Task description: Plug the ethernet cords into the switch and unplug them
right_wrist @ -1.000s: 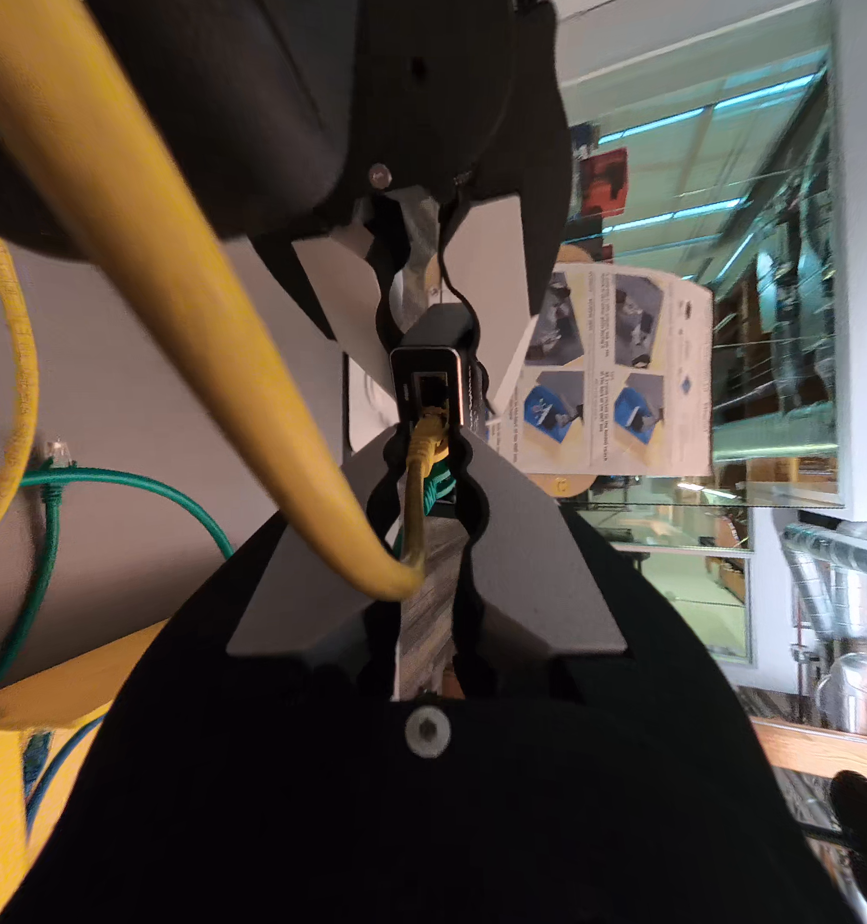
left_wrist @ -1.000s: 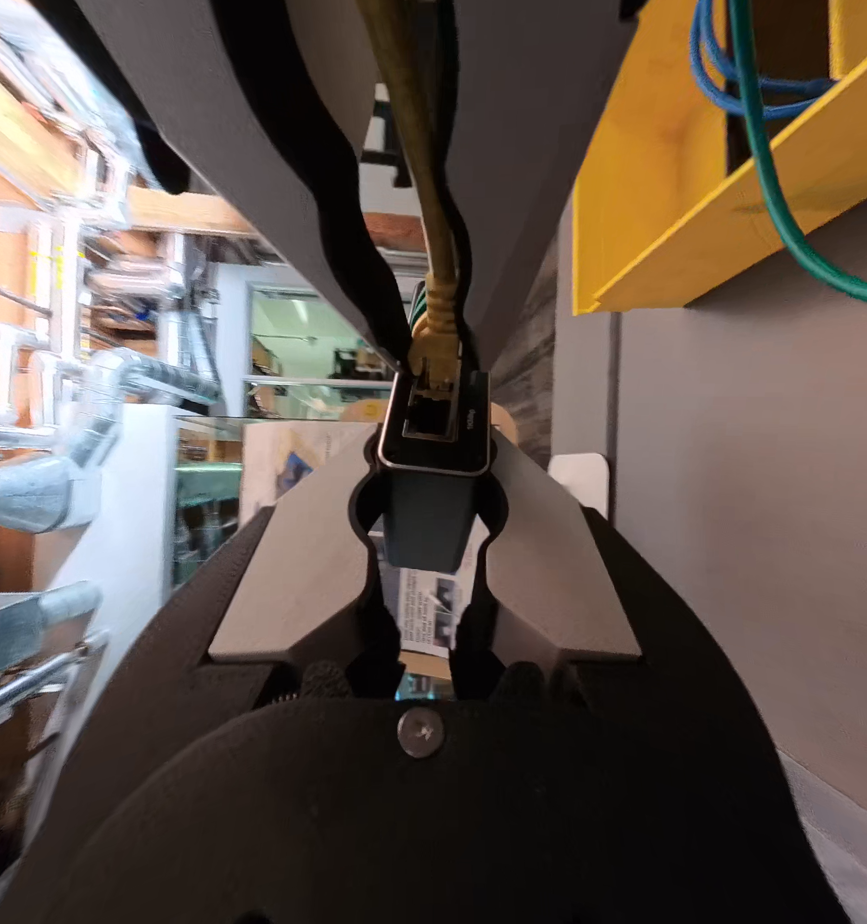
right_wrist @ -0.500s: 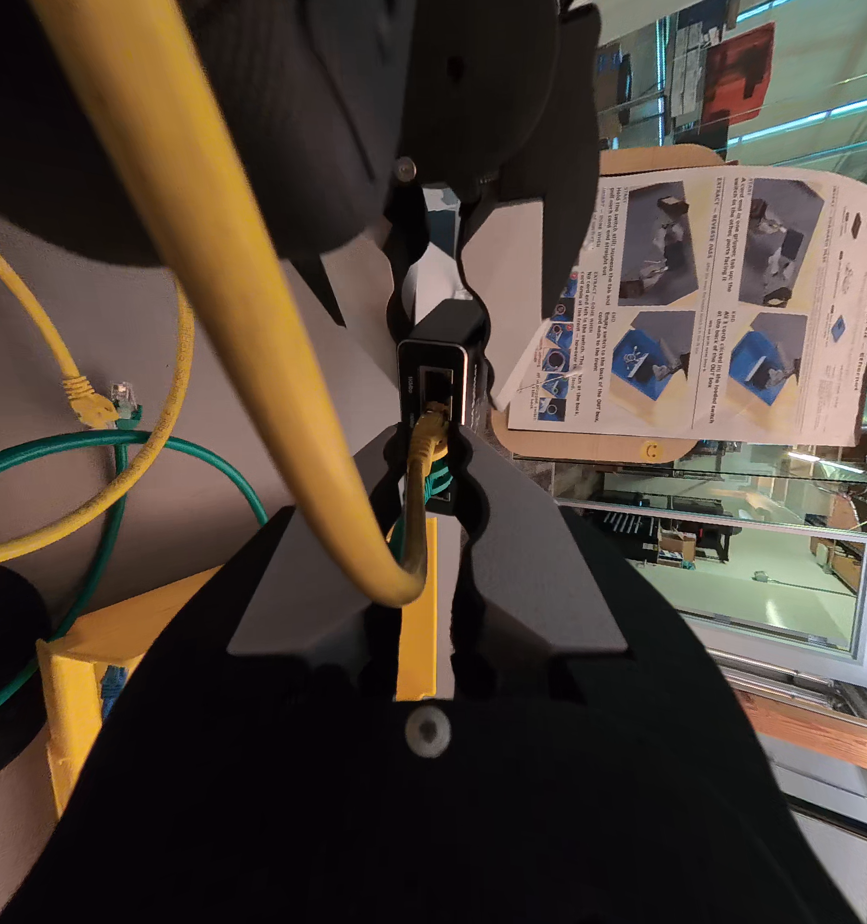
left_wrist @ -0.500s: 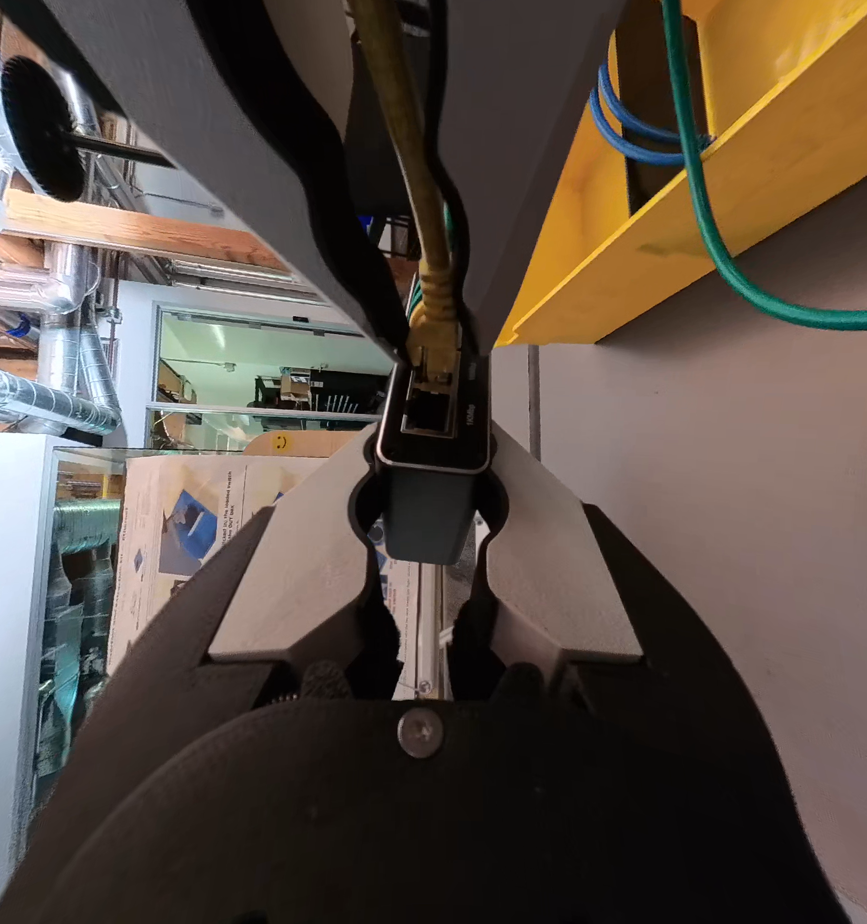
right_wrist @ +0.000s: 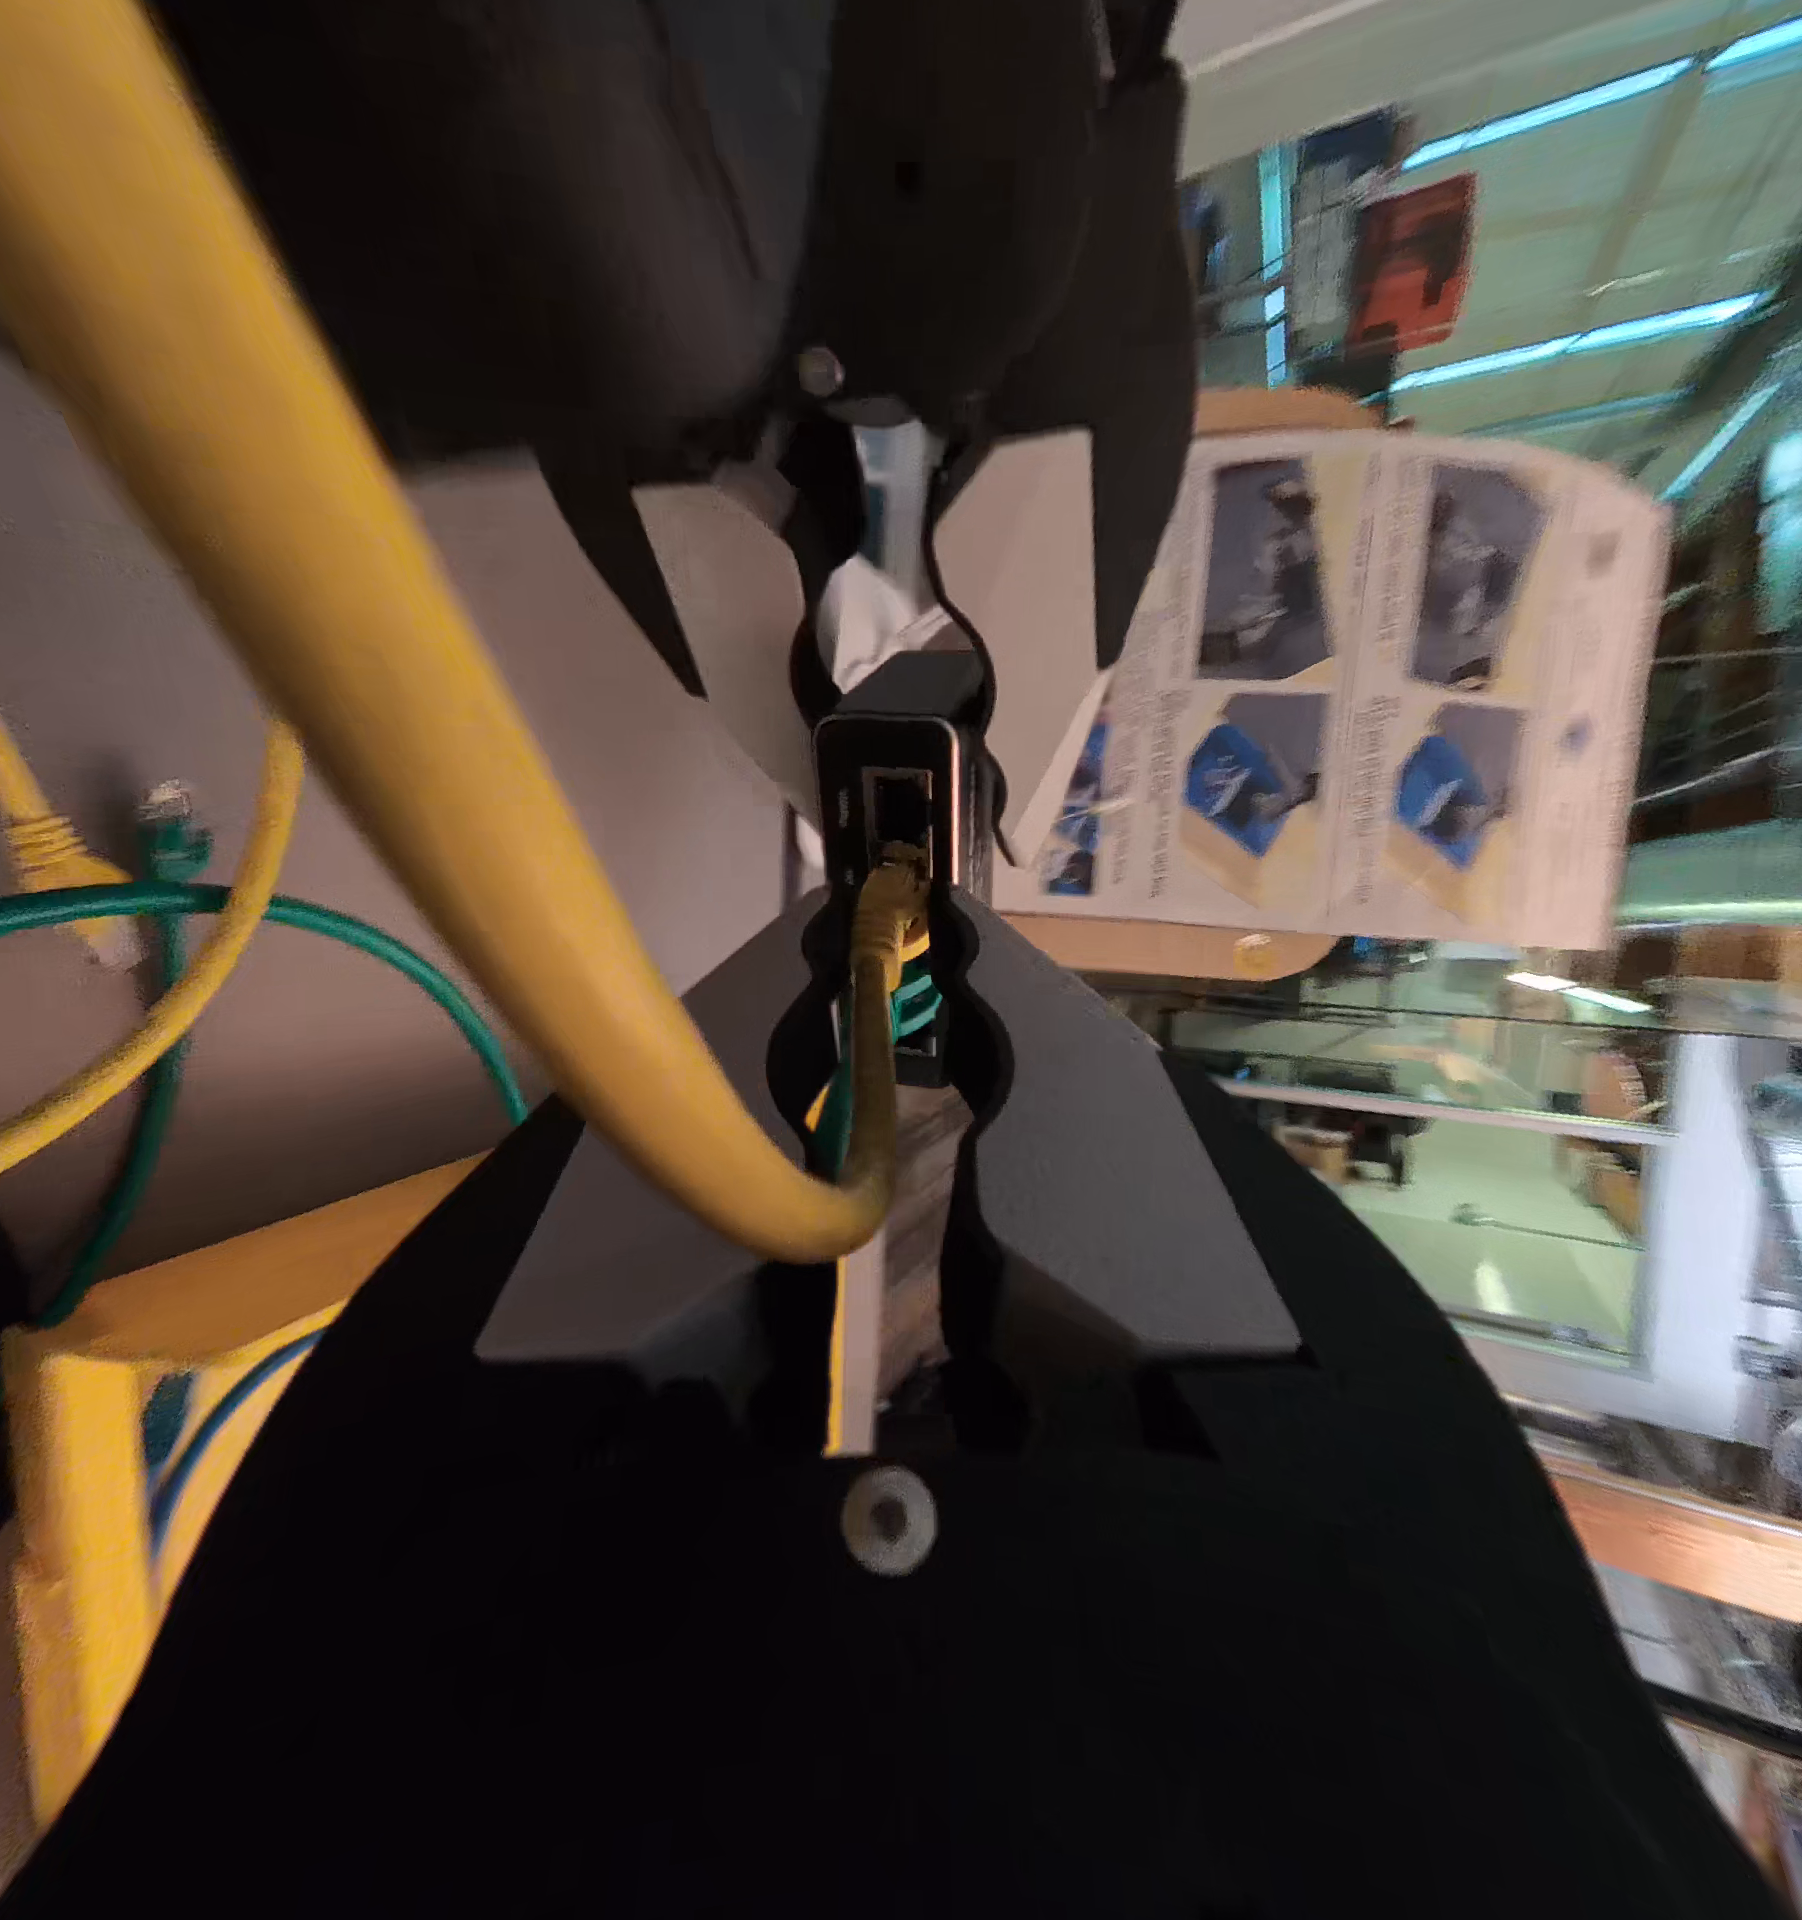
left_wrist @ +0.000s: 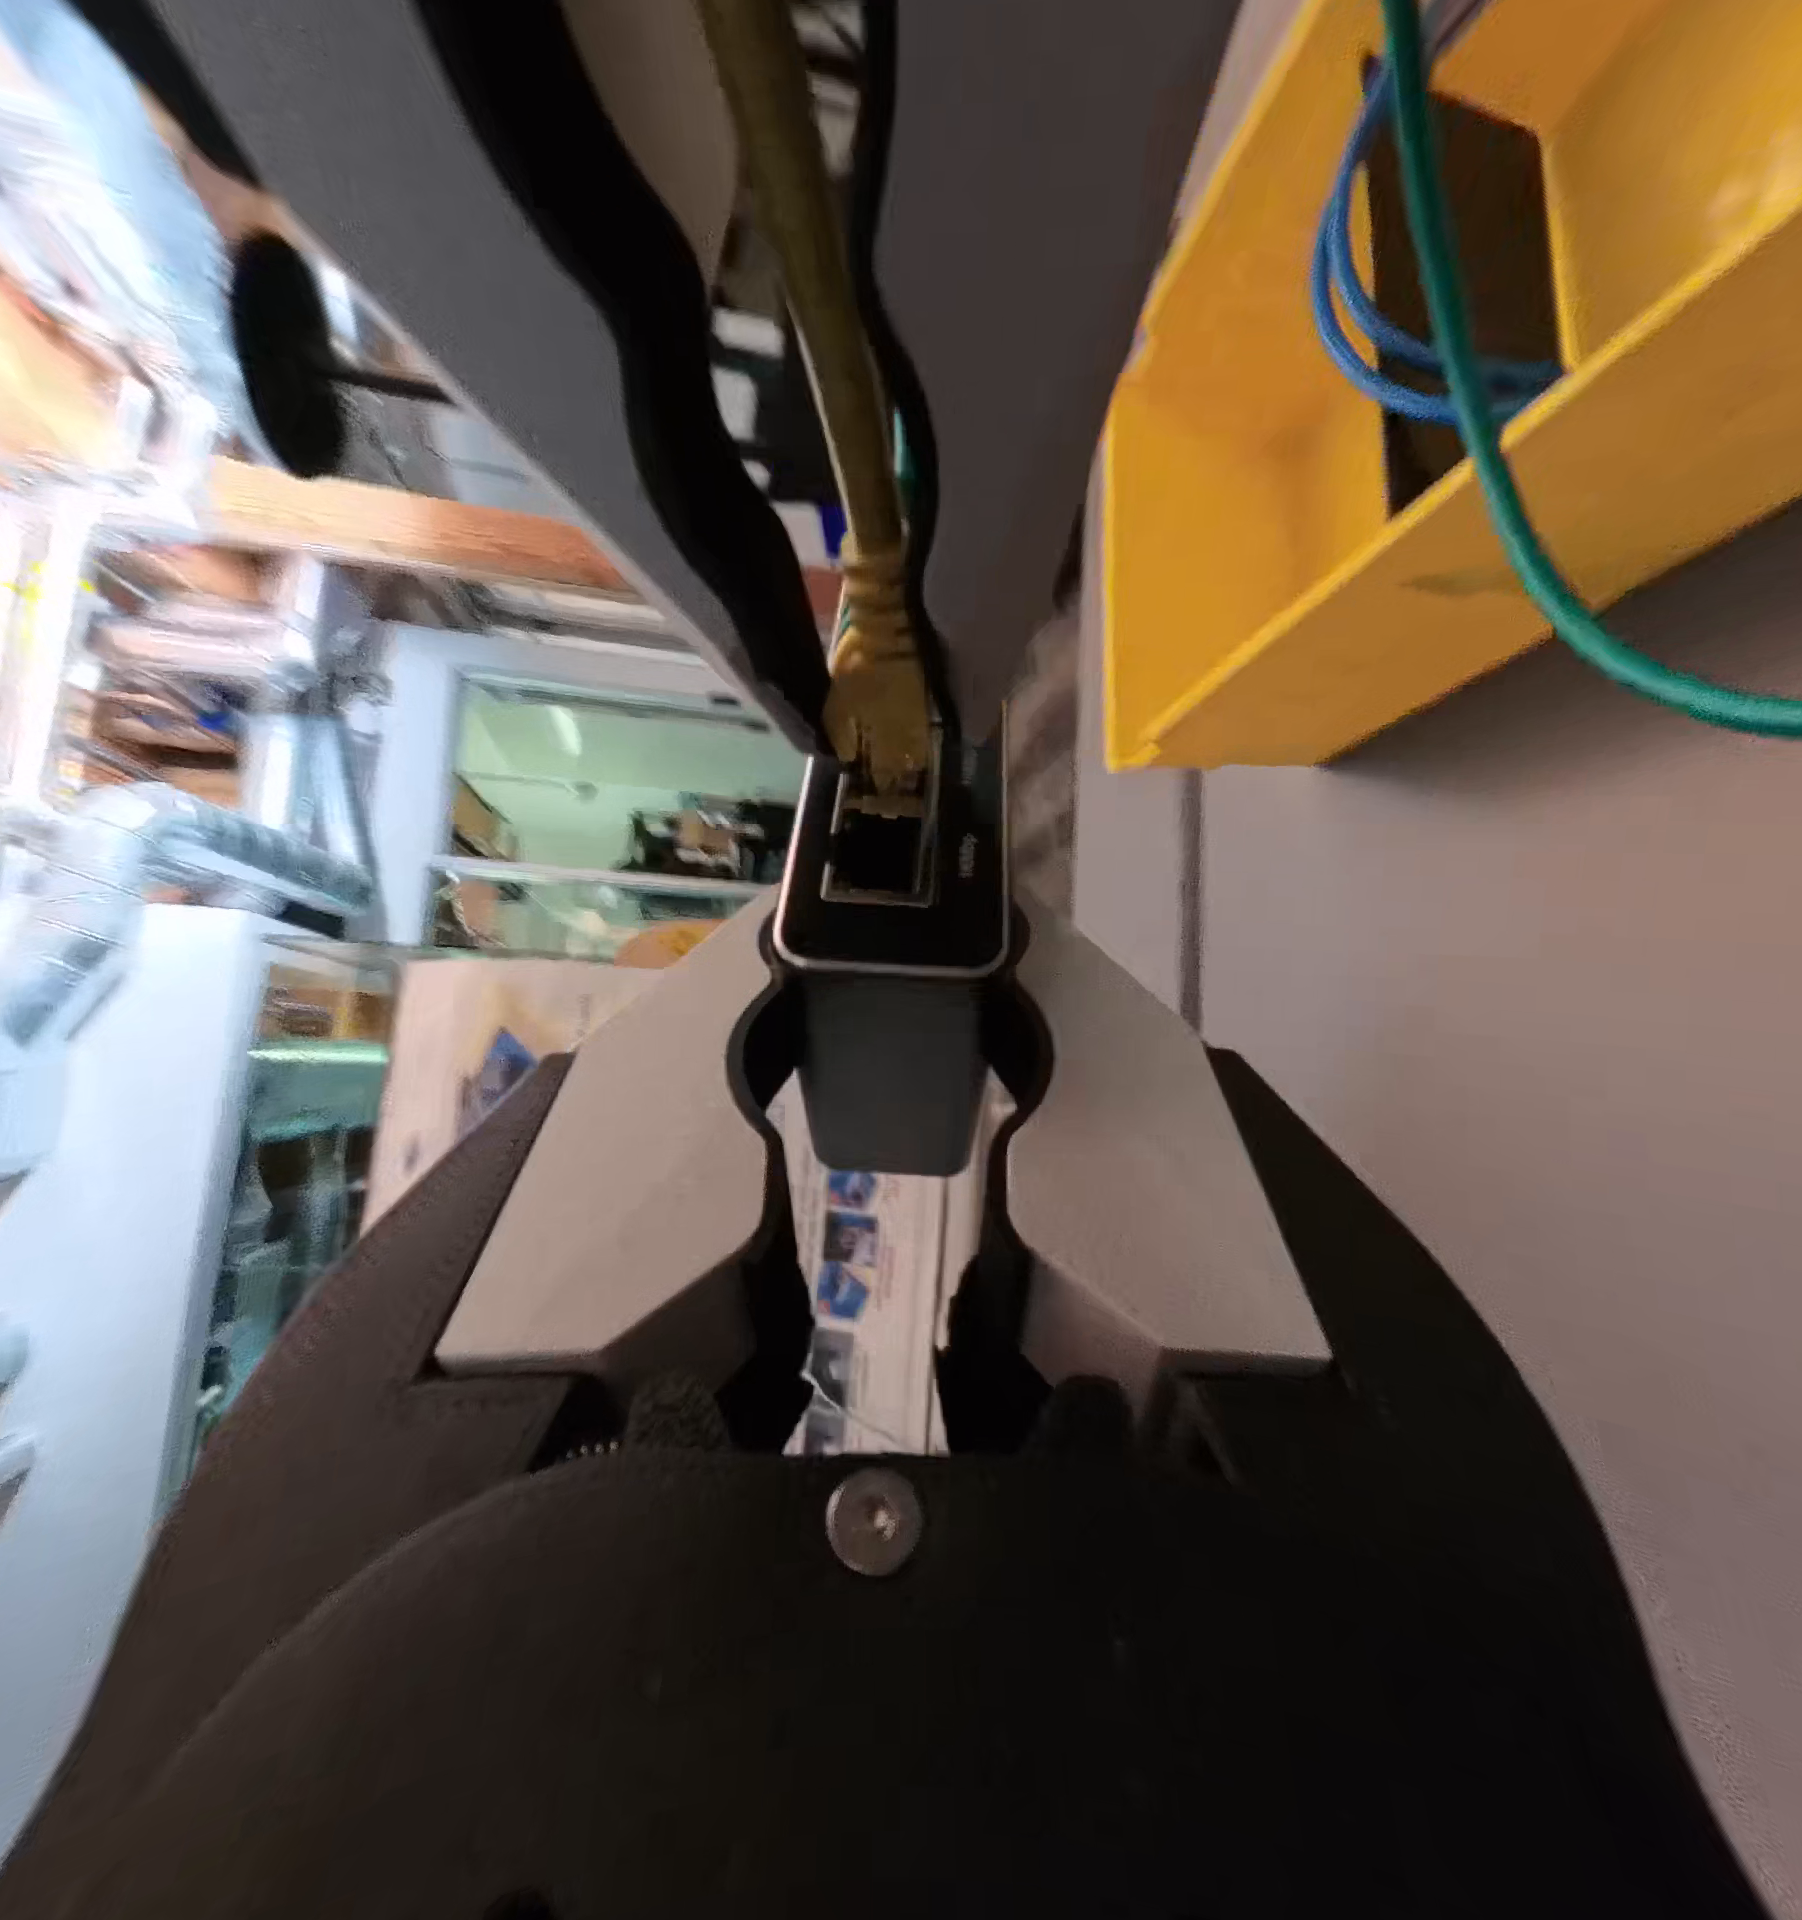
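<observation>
In the left wrist view, our left gripper clamps the dark switch at centre, with the yellow ethernet plug touching it at 12 o'clock. In the right wrist view, our right gripper pinches the yellow cord, its plug at the switch's port.

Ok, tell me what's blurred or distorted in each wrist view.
Left wrist view: background at left smeared by motion; switch and yellow plug fairly sharp; wide-angle bend on the yellow bin. Right wrist view: near yellow cord soft and out of focus, instruction sheet motion-blurred.
</observation>
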The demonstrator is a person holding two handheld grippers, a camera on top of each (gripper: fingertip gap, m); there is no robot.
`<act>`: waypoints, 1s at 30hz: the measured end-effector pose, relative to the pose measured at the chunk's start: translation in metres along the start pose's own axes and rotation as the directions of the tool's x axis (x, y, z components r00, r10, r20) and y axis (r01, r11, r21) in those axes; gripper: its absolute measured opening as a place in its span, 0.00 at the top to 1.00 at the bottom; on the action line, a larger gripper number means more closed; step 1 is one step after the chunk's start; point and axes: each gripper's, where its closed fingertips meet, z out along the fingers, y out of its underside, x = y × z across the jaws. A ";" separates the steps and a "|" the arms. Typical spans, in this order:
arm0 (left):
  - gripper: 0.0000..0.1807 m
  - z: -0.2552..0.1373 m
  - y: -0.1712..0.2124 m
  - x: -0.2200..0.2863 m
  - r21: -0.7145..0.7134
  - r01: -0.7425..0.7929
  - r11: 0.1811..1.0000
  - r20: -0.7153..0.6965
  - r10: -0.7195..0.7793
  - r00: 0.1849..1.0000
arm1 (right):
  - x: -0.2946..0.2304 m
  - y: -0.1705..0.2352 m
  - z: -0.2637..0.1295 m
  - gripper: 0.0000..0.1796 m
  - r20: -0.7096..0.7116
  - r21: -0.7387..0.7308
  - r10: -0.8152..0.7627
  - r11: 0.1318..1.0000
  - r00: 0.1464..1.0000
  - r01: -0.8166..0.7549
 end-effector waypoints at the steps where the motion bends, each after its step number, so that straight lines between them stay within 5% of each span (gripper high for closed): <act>1: 0.82 -0.005 -0.004 -0.006 0.041 0.000 0.999 0.042 -0.002 0.999 | 0.004 -0.005 -0.005 0.92 -0.029 0.021 -0.024 0.999 0.999 0.025; 5: 0.81 -0.009 -0.017 -0.014 0.171 0.000 0.985 0.147 -0.025 0.989 | 0.004 -0.017 -0.021 0.92 -0.062 0.105 -0.092 0.990 0.994 0.098; 15: 0.82 -0.012 -0.003 -0.017 0.013 -0.033 0.999 0.125 0.032 0.992 | 0.007 -0.017 -0.012 0.91 -0.096 0.106 -0.095 0.989 0.991 0.105; 26: 0.79 0.000 0.008 -0.003 -0.001 -0.055 0.999 0.051 0.055 0.997 | -0.012 -0.008 -0.002 0.92 0.017 0.038 -0.078 0.996 0.997 0.077; 27: 0.81 0.002 0.017 -0.006 -0.037 -0.048 0.998 0.066 0.050 0.997 | -0.019 -0.007 -0.002 0.93 0.060 0.037 -0.078 0.996 0.995 0.076; 28: 0.80 0.002 0.033 -0.019 -0.102 -0.029 0.994 0.127 0.042 0.991 | -0.052 -0.012 -0.006 0.94 0.274 0.076 -0.073 0.996 0.959 0.054; 30: 0.81 -0.008 0.054 -0.028 -0.115 0.023 0.993 0.107 -0.011 0.994 | -0.029 -0.007 0.001 0.93 0.142 0.012 -0.073 0.997 0.987 0.072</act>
